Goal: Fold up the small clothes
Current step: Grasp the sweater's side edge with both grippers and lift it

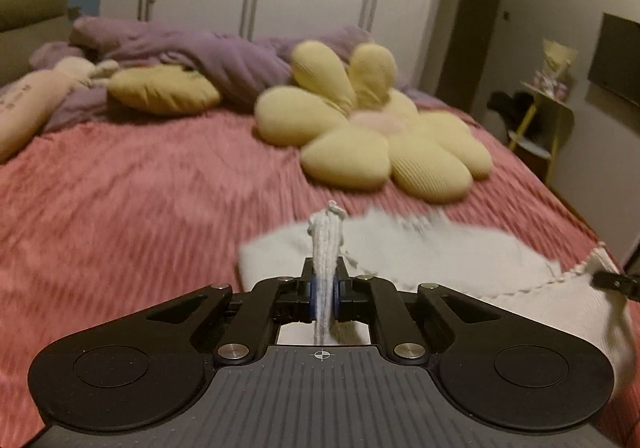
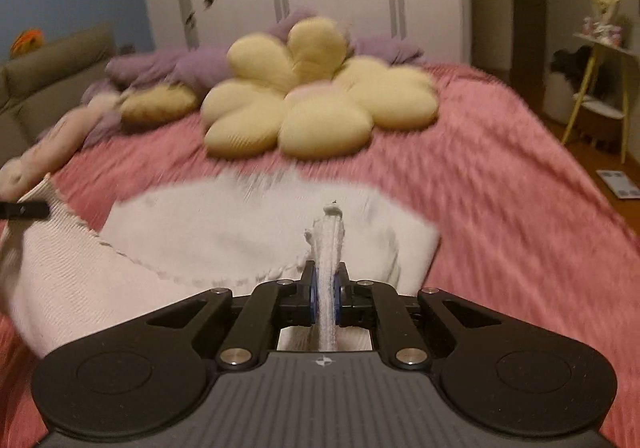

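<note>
We see the left claw clamped on a bunched edge of the white ribbed knit garment, a tuft of it standing up between the two black fingers, and the right claw pinches another bunched edge of the same garment in the same way. The garment hangs stretched between the two claws, its far part lying on the pink ribbed bedspread just ahead of them. The left wrist view catches the tip of the right claw at its right edge, gripping the scalloped hem; the right wrist view shows the left claw's tip at its left edge likewise. Only the left view shows the dark screen on the wall; only the right shows the flat scale on the floor. Both views show the yellow flower-shaped cushion well beyond the garment, with the rumpled purple blanket behind it.
</note>
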The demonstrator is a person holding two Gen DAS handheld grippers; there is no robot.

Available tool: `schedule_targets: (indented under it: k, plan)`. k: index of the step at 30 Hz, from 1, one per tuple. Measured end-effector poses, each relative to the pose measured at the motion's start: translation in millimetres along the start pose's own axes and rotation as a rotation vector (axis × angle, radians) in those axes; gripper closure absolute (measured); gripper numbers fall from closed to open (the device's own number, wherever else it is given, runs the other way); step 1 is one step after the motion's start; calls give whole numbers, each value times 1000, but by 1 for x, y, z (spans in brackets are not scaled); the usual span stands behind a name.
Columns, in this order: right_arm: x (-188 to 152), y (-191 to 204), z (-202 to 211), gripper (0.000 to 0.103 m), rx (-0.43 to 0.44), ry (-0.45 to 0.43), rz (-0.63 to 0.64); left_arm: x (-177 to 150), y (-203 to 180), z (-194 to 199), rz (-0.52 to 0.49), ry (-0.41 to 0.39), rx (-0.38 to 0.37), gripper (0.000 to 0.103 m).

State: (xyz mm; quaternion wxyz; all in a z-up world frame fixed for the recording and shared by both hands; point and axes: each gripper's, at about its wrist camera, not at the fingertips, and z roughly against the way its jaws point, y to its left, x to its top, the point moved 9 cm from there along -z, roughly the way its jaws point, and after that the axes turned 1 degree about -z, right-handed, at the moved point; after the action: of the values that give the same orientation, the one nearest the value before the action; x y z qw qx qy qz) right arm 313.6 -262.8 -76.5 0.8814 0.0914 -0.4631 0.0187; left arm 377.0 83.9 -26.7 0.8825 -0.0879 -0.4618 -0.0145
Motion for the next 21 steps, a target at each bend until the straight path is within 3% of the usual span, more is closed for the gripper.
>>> schedule_targets:
  k: [4, 9, 10, 13, 14, 16, 17, 19, 21]
  plan:
    - [17, -12, -29, 96, -47, -16, -33, -2, 9, -44, 24, 49, 42, 94]
    - [-3, -30, -74, 95, -60, 93, -84, -37, 20, -79, 31, 171, 42, 93]
    - [-9, -32, -79, 95, -65, 116, -83, -41, 19, -78, 26, 171, 26, 91]
    - [-18, -34, -84, 89, -51, 137, -85, -48, 17, -76, 28, 167, -13, 69]
    - [-18, -34, -85, 84, -38, 138, -92, -50, 16, -78, 30, 178, -21, 68]
    - [-17, -32, -89, 79, -25, 148, -95, -53, 12, -83, 24, 209, -22, 76]
    - [-16, -31, -92, 78, -25, 155, -86, -54, 10, -84, 0, 218, -16, 94]
    - [-17, -26, -96, 79, -51, 168, -35, -53, 5, -84, -63, 227, 9, 93]
    - [-15, -22, -98, 97, -64, 174, 11, -43, 2, -79, -87, 220, 28, 94]
